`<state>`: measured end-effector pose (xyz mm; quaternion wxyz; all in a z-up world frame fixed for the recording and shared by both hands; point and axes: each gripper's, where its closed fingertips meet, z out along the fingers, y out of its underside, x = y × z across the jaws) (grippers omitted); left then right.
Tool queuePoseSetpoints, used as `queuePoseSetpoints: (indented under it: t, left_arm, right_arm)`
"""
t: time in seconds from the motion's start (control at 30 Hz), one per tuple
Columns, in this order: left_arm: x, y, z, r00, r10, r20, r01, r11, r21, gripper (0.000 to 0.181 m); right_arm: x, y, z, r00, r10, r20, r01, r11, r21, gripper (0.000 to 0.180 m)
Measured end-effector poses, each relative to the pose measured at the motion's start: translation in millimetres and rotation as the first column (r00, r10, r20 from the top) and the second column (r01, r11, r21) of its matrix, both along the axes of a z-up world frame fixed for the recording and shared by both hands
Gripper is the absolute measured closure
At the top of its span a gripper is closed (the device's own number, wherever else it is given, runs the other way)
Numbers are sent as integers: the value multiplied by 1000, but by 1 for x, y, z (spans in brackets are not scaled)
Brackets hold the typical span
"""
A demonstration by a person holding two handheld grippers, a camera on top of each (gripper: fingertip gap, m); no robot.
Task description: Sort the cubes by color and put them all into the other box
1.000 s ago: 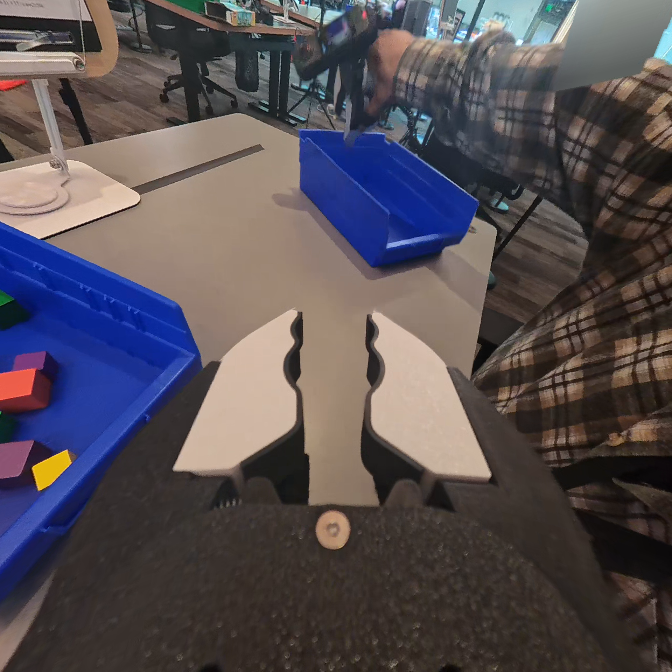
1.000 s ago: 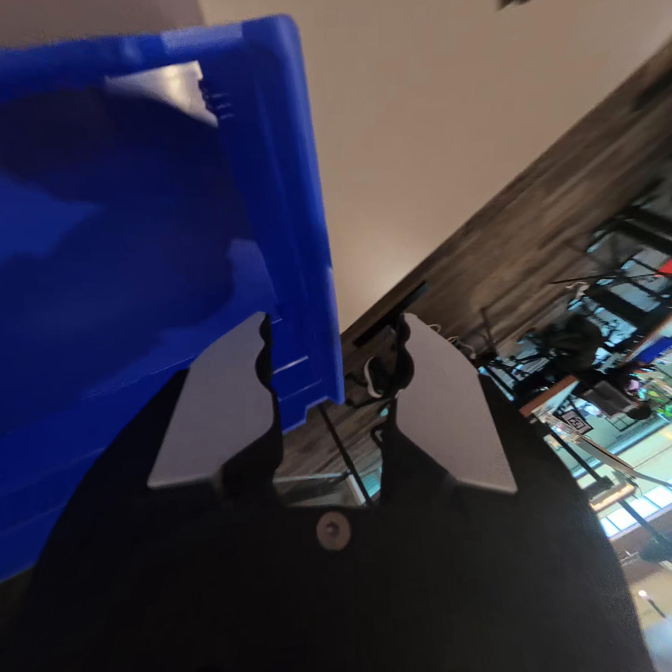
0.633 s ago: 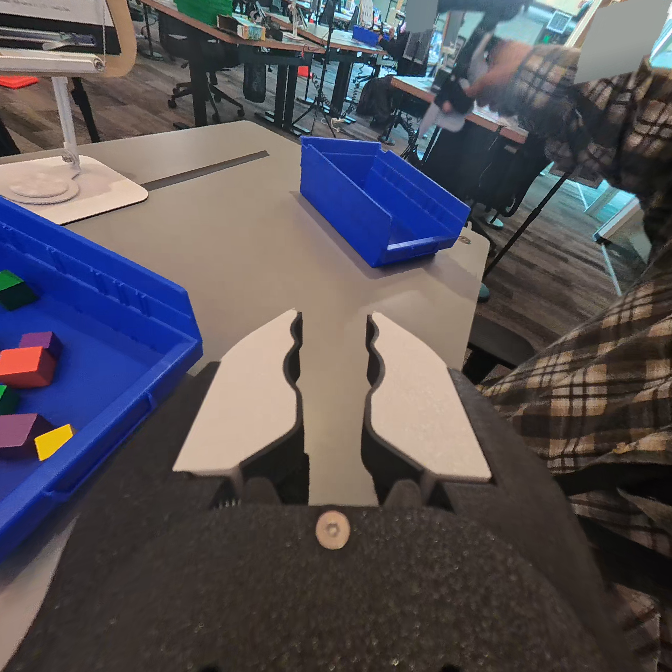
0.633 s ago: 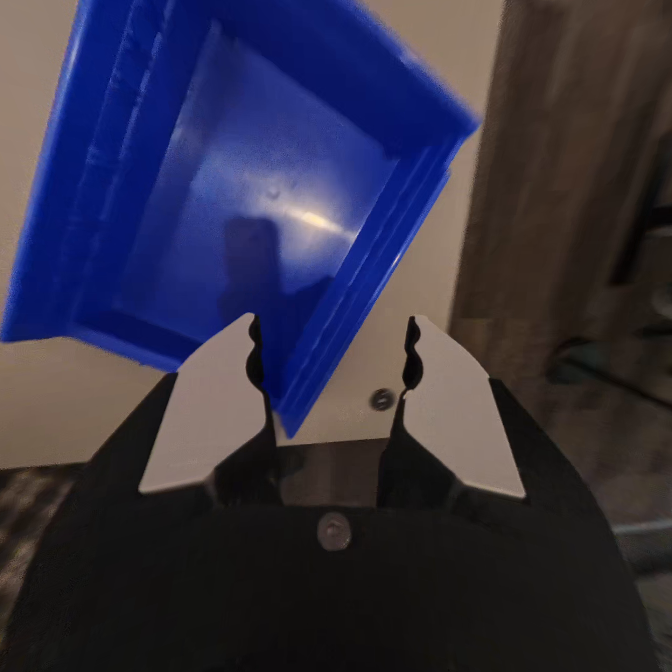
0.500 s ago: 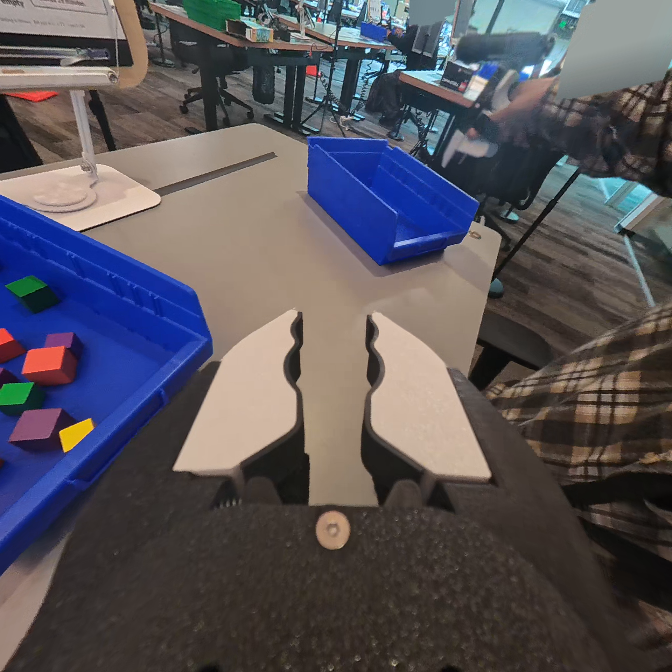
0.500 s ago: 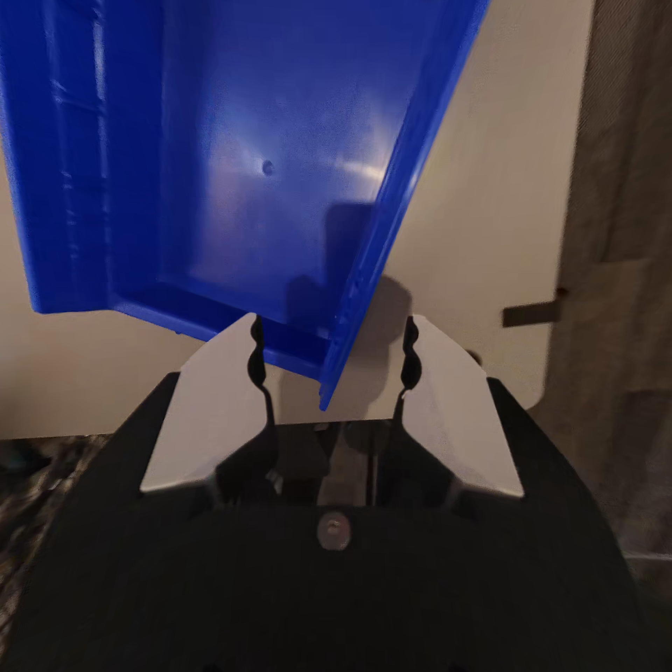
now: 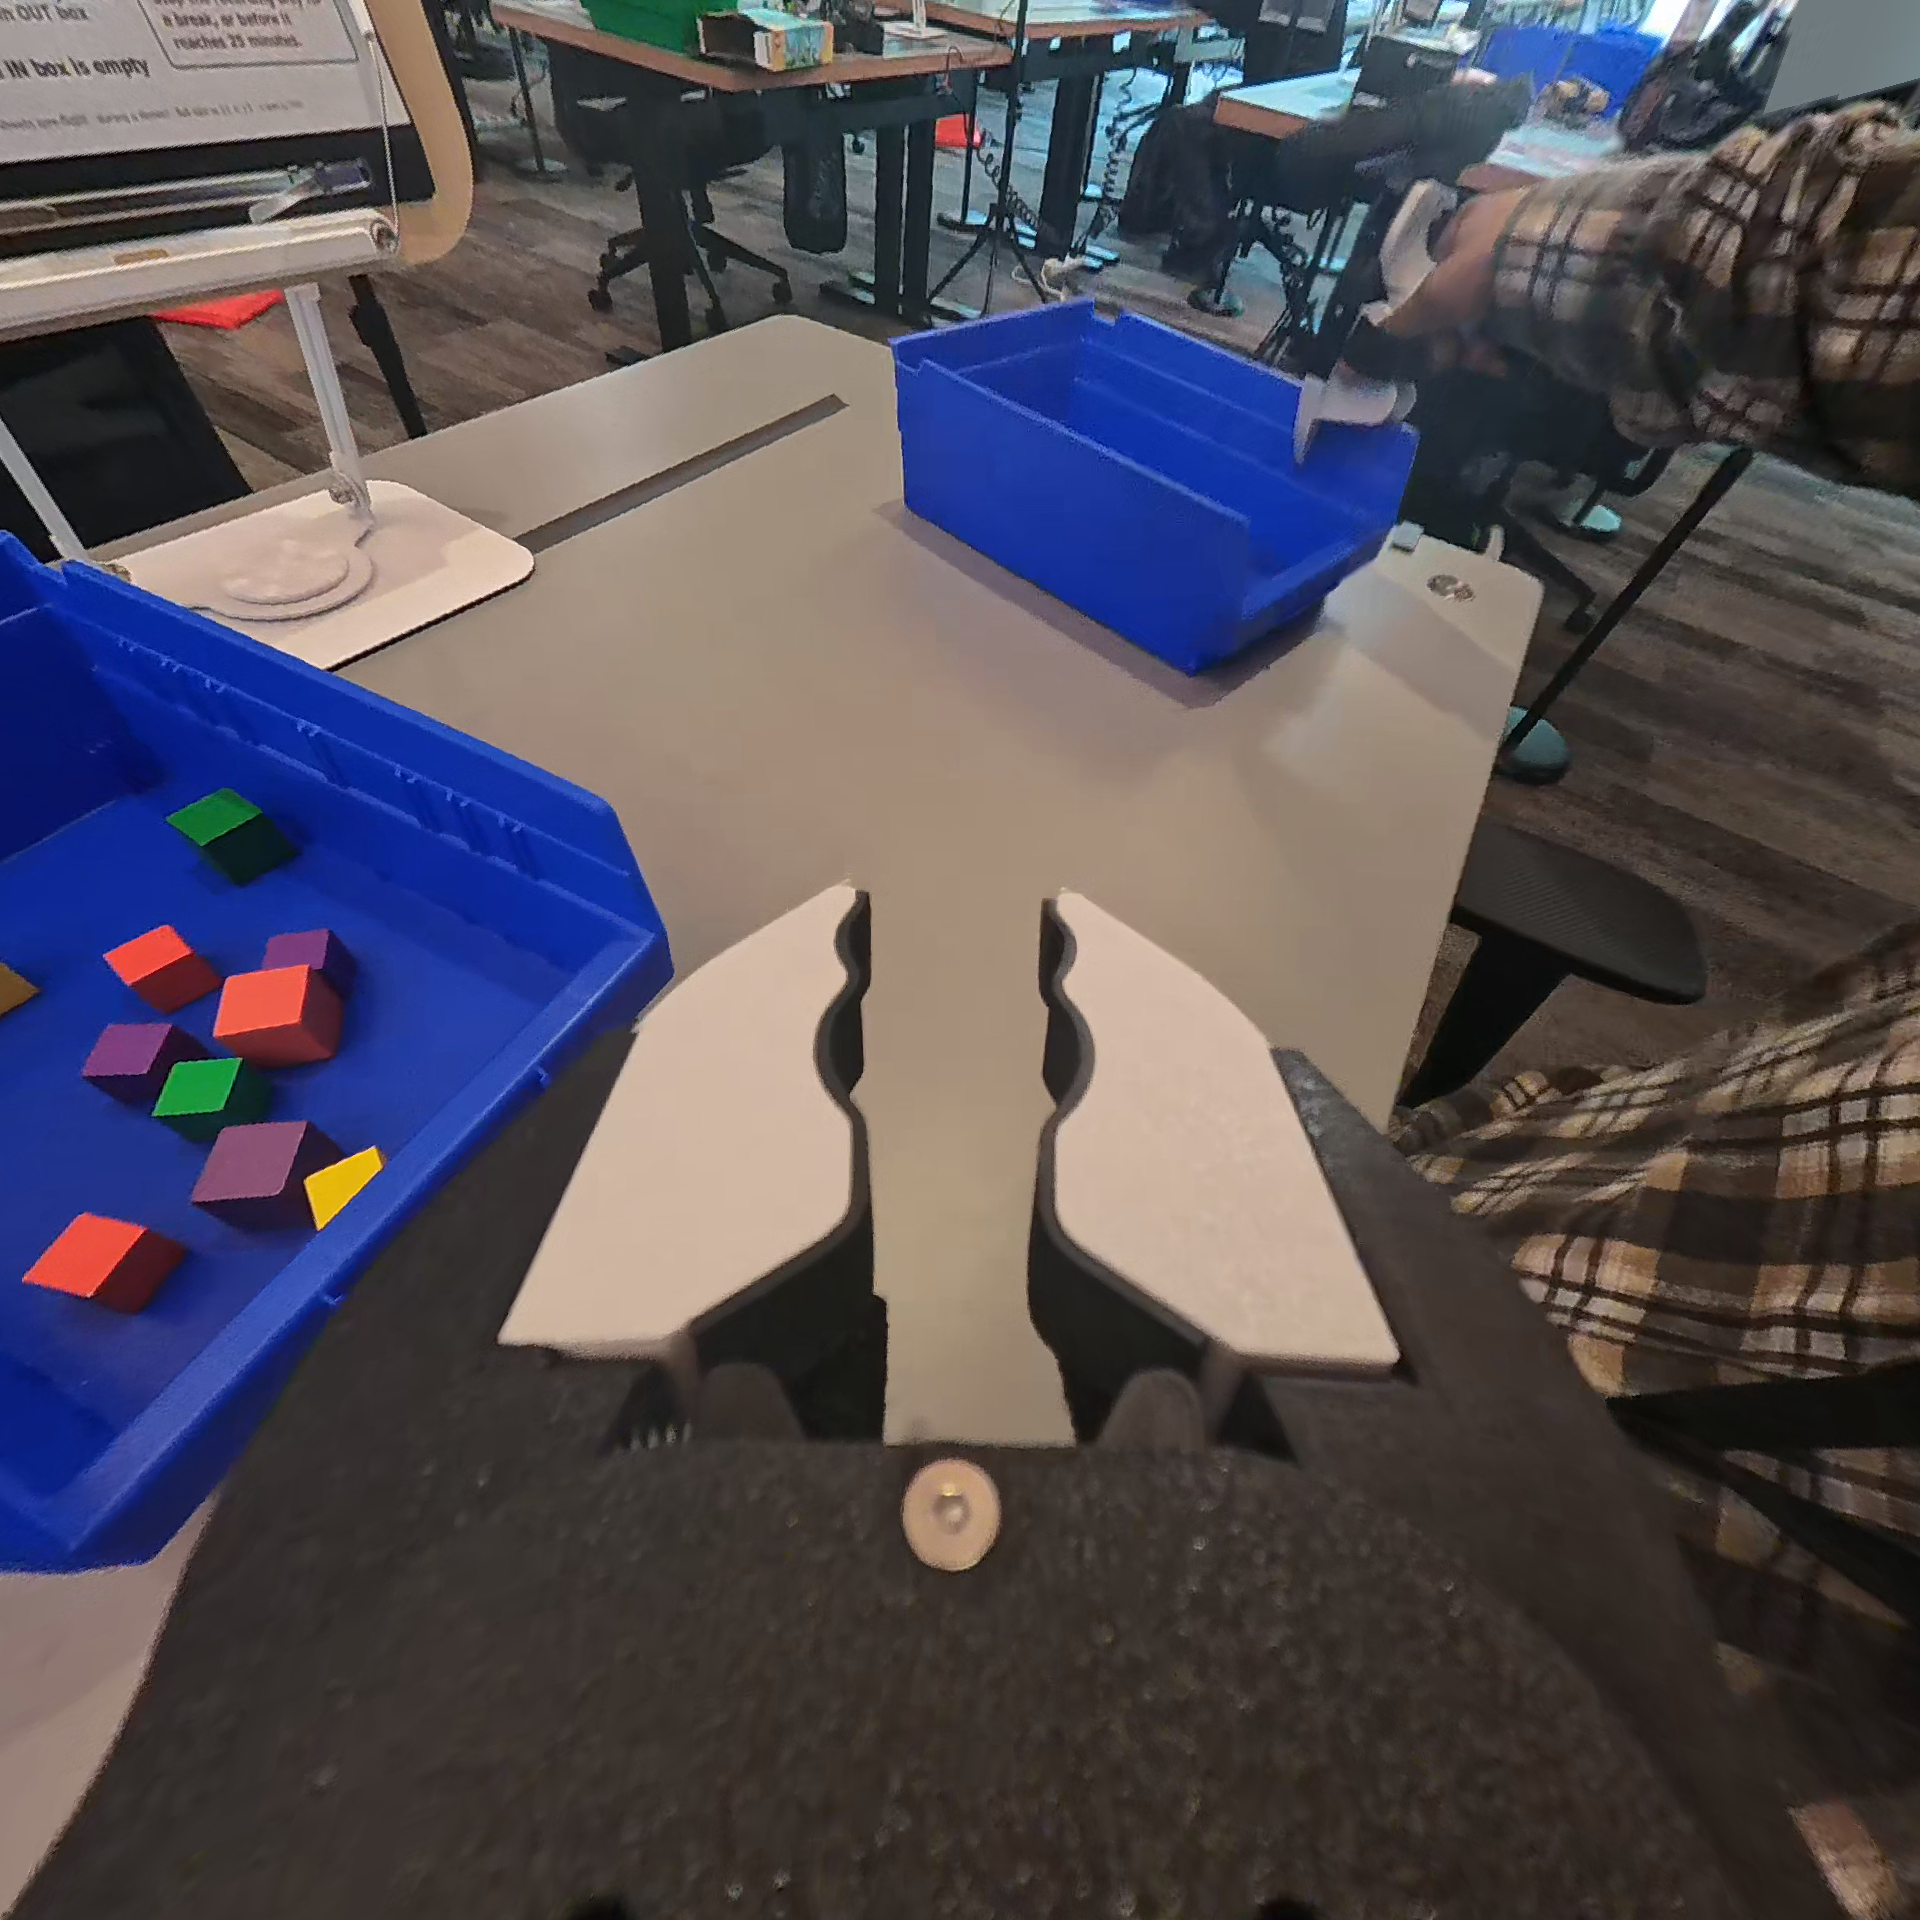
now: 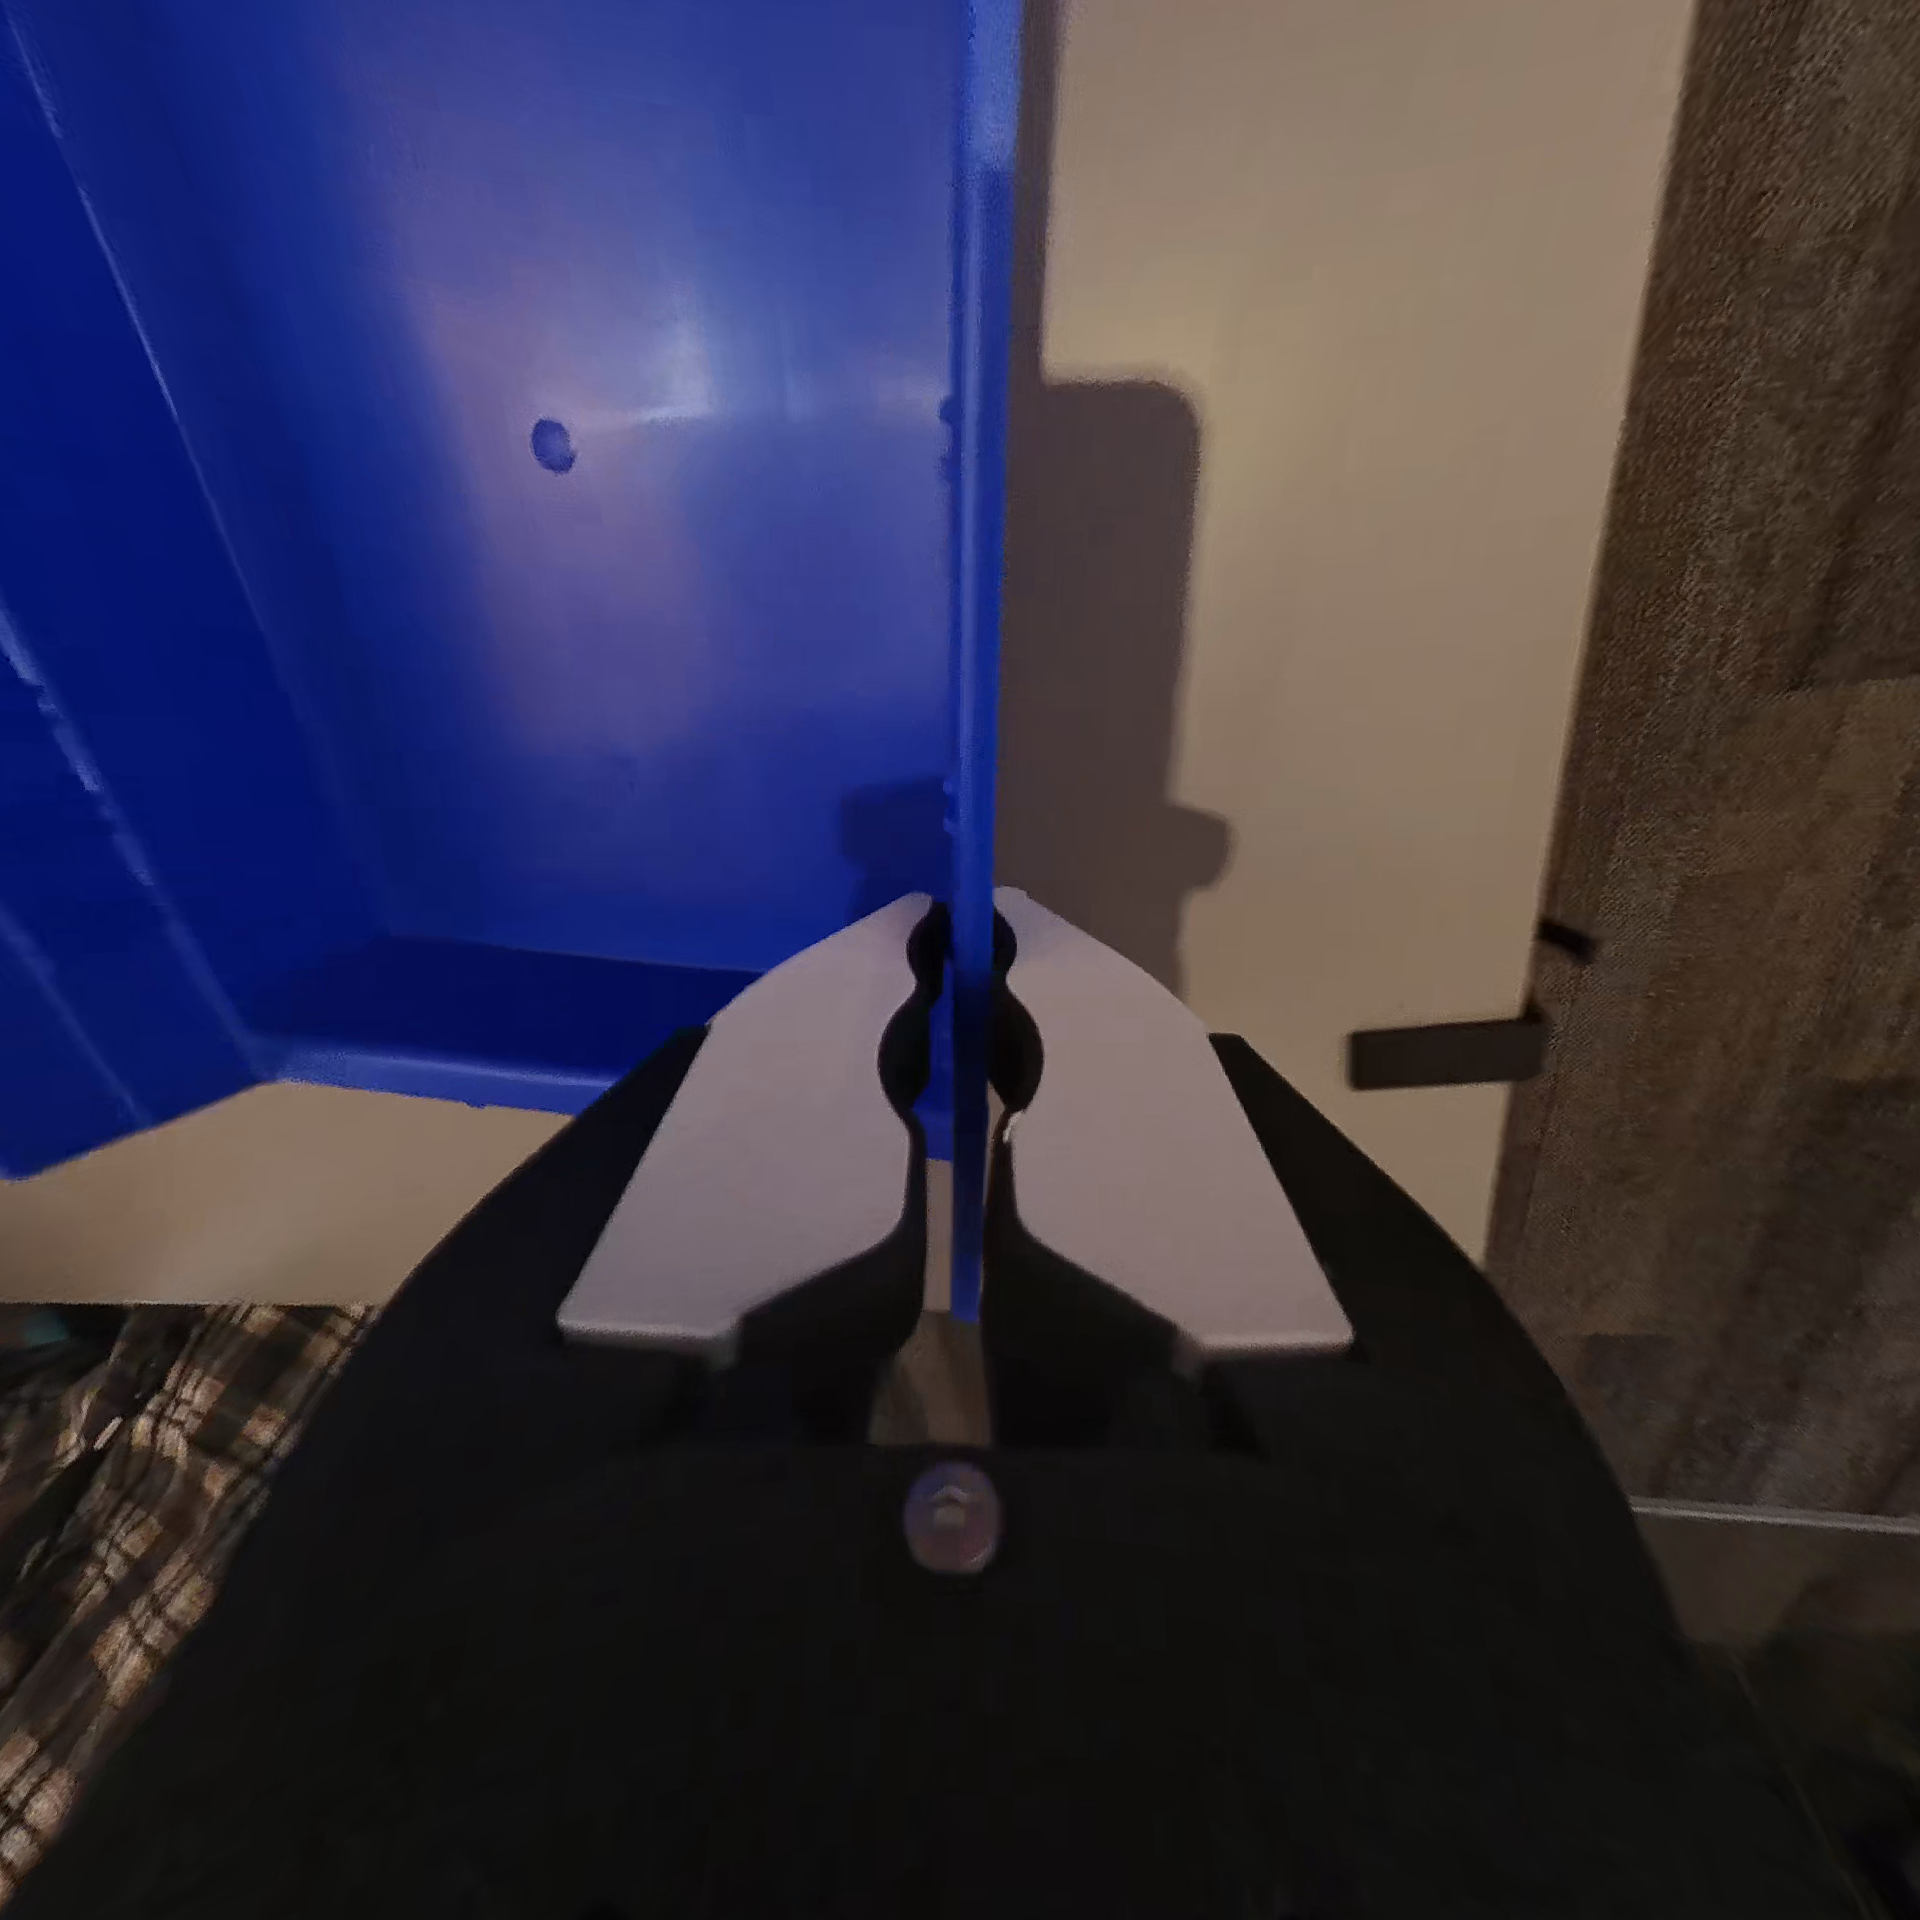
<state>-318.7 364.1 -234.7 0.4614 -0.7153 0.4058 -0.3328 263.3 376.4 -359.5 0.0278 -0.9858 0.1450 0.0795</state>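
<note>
Right gripper pinches the empty bin's wall; left gripper waits, its jaws apart.

Left wrist view: the left gripper [image 7: 954, 914] hangs with nothing between its jaws over the grey desk [image 7: 790, 717], beside the near-left blue plastic bin [image 7: 436, 821] holding small coloured wooden cubes [image 7: 275, 1013]; the empty blue plastic bin [image 7: 1091, 488] sits at the far right corner. Right wrist view: the right gripper [image 8: 968, 914] is clamped on that bin's thin side wall [image 8: 977, 623], probably to reposition it for sorting.

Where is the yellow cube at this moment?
In the left wrist view, the yellow cube lies inside the blue box at the left, touching a purple cube.
</note>
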Motion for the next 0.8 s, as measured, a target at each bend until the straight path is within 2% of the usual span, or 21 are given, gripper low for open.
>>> queuePoseSetpoints:
  t: [0.13,0.37,0.6,0.8]
  left_arm:
    - [-1,9,-10,999,21,-42,-20,1000,5,152]
    - [4,21,-18,999,26,-20,-26,1000,-17,155]
    - [10,30,-33,1000,21,-22,-22,997,-68,156]
    - [12,31,-38,999,20,-36,-22,997,-72,156]
  right_arm:
    - [29,12,0,1000,25,1,-25,1000,-7,174]
    - [68,11,1,990,140,31,-138,988,-63,173]
    - [83,9,2,992,127,6,-126,990,-65,173]
    - [96,0,2,998,57,4,-56,996,-68,173]
